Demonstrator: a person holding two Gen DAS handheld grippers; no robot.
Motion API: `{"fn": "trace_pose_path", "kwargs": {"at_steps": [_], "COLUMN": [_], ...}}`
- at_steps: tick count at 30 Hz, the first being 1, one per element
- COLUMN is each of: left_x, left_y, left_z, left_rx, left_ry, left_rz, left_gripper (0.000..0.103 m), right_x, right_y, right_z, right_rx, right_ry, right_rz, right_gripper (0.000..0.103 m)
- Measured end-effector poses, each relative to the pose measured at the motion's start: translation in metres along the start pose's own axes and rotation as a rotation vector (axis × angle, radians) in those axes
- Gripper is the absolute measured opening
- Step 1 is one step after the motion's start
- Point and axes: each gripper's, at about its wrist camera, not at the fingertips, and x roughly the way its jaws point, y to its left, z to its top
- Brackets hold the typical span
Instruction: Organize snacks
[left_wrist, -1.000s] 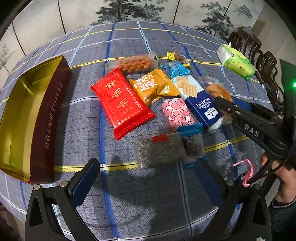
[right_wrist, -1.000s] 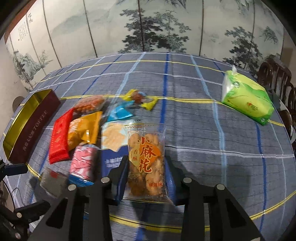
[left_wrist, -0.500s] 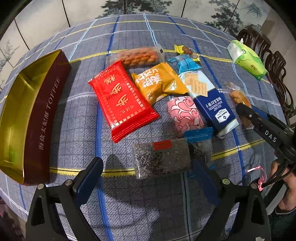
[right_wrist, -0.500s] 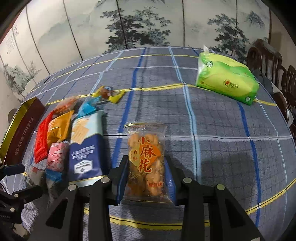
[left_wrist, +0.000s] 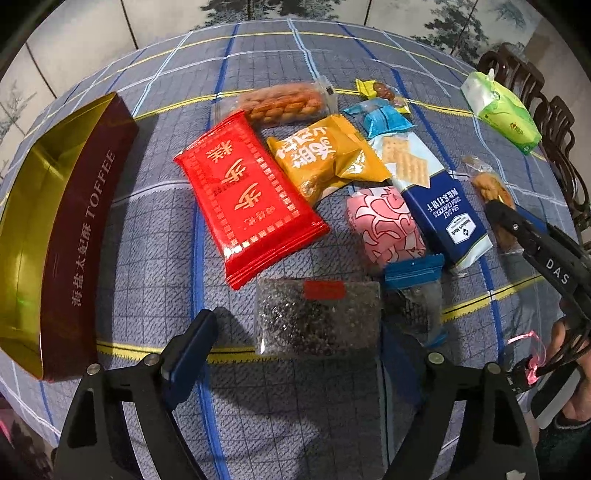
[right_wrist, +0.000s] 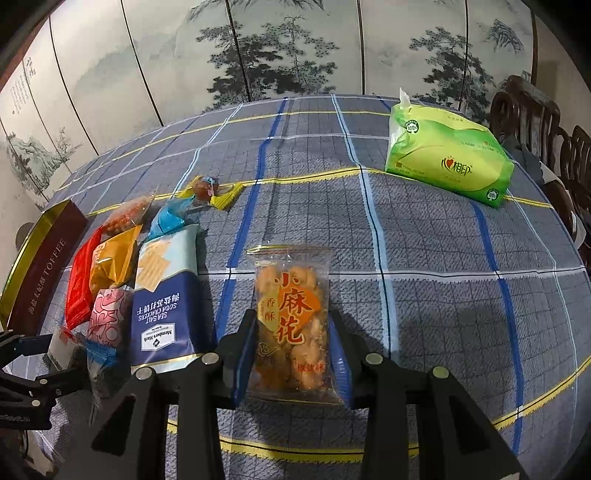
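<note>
Left tongs (left_wrist: 295, 354) are pointed steeply down over the bench (left_wrist: 258, 406), jaws closing around the clear pack of dark seeds (left_wrist: 317, 317) that lies between them; I see a gap at the left pad, so not gripping. From that pack: red packet (left_wrist: 243, 199) at 11 o'clock, orange pouch (left_wrist: 325, 158) at 12, pink wrapped snack (left_wrist: 384, 225) at 1, blue cracker pack (left_wrist: 436, 199) further out at 1, touching the pink one. A blue-sealed clear bag (left_wrist: 417, 291) sits just beside the seed pack at 3. Open toffee tin (left_wrist: 85, 236) is well apart at 9, gold inside showing.

Right tongs (right_wrist: 291, 354) are clenched on the fried-twist snack bag (right_wrist: 291, 314), both pads pressing its lower sides; the bag points away from the camera, beside the cracker pack at its 9 o'clock. Can't tell if it's lifted off the cloth. Green tissue pack (right_wrist: 450, 162) is far off at 1 o'clock, near the bench edge.
</note>
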Motion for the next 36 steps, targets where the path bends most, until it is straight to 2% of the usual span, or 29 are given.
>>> {"fn": "trace_pose_path", "kwargs": {"at_steps": [2, 7, 20, 27, 36], "left_x": [-0.001, -0.005, -0.013, -0.036, -0.07], "left_y": [0.0, 0.0, 0.008, 0.018, 0.064], "left_z": [0.0, 0.002, -0.003, -0.002, 0.012], "left_rx": [0.004, 0.001, -0.008, -0.016, -0.062], "left_ry": [-0.003, -0.018, -0.022, -0.073, -0.145], "left_rz": [0.005, 0.0, -0.033, -0.032, 0.047], "left_gripper": [0.079, 0.055, 0.054, 0.054, 0.054], "right_x": [0.0, 0.0, 0.001, 0.001, 0.001], "right_y": [0.0, 0.001, 0.002, 0.005, 0.009], "right_z": [0.0, 0.0, 0.001, 0.001, 0.002], "right_rx": [0.002, 0.002, -0.018, -0.033, -0.058], "right_ry": [0.0, -0.001, 0.004, 0.009, 0.025], "right_rz": [0.0, -0.003, -0.015, -0.03, -0.055], "right_gripper": [0.037, 0.037, 0.037, 0.038, 0.038]}}
